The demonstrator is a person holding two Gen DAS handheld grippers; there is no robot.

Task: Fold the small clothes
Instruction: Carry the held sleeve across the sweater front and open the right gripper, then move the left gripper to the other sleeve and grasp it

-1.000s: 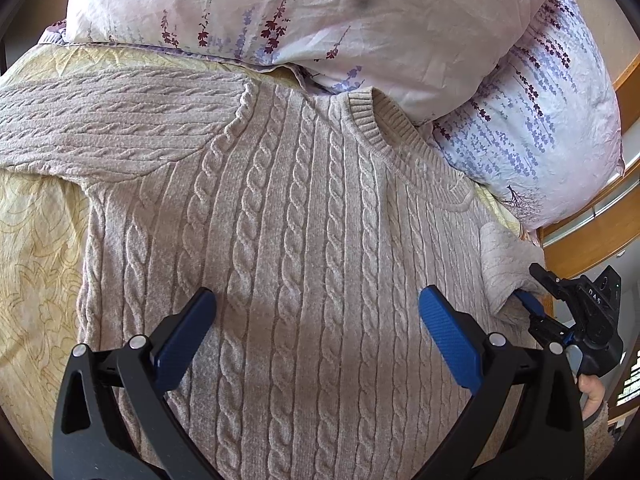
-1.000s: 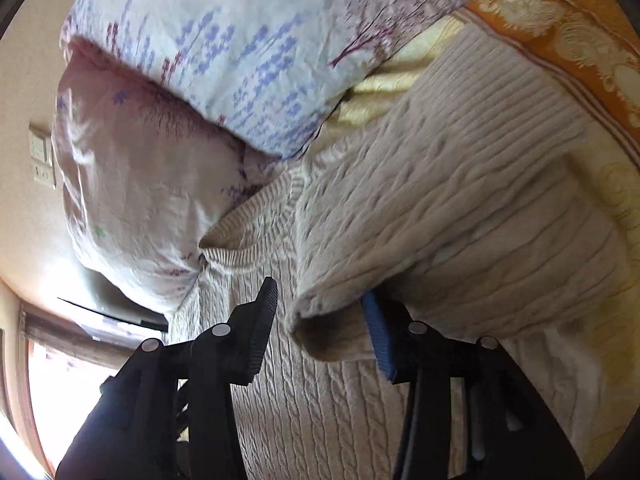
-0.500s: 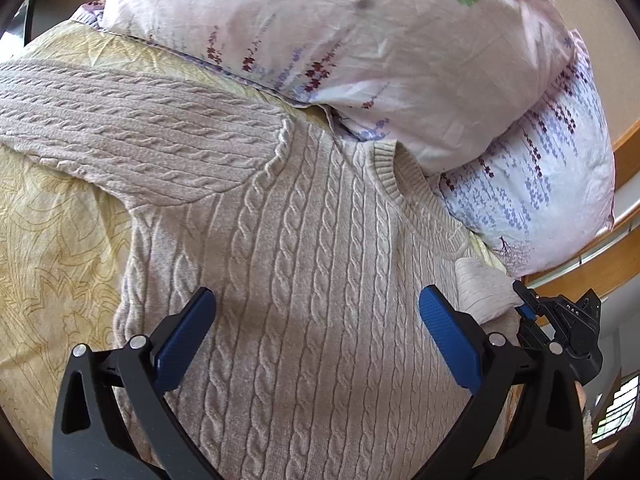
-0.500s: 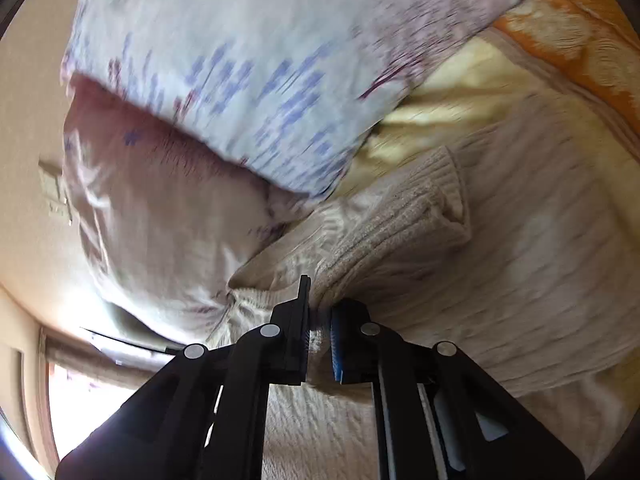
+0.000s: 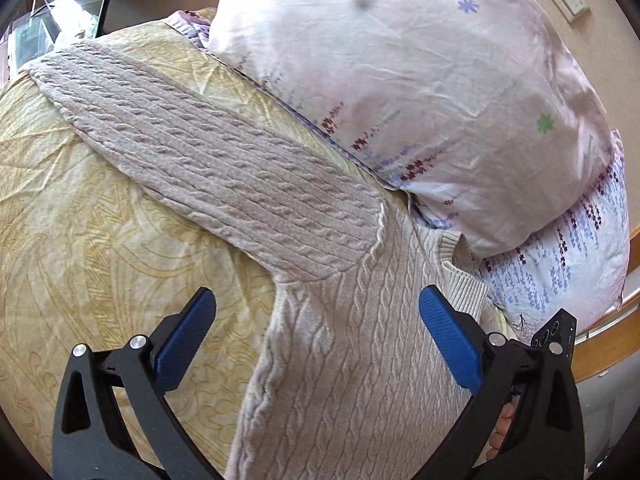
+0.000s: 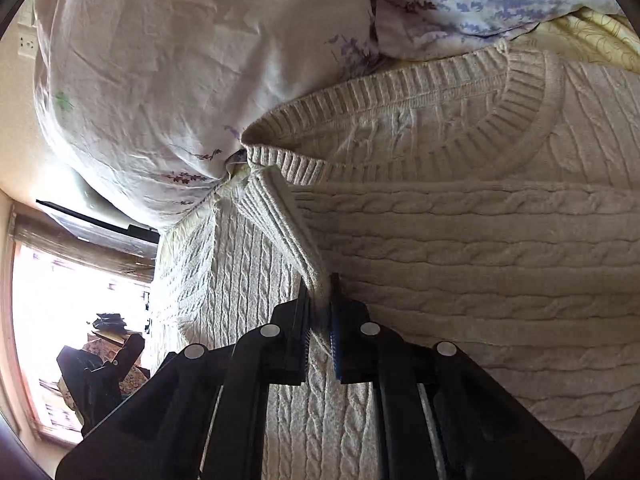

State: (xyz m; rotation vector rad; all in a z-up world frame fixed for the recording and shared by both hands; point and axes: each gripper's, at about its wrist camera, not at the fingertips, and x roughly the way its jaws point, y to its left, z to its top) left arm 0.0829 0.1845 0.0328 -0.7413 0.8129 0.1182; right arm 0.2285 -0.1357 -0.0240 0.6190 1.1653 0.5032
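Two tools work over a beige cable-knit sweater (image 5: 352, 360) spread flat on a bed with a yellow patterned bedspread (image 5: 80, 240). Nearest in the left wrist view, the left tool (image 5: 316, 312) stands with its blue pads wide apart above the sweater's body near the armpit, nothing between them. Nearest in the right wrist view, the right tool (image 6: 320, 304) has its jaws closed tight on the ribbed cuff (image 6: 280, 216) of a sleeve that is folded across the sweater's chest; the cuff runs from the pads up toward the ribbed neckline (image 6: 460, 92). Part of the right tool and a bit of the hand holding it show at the lower right edge of the left wrist view. Farther out, the other sleeve (image 5: 208, 152) lies stretched flat, angling away to the upper left across the bedspread. Beyond the collar, two floral pillows lean at the head of the bed: a pale pink pillow (image 5: 420, 92) on top and a white pillow with purple sprigs (image 5: 572, 256) beneath it, both pressing against the sweater's neck edge
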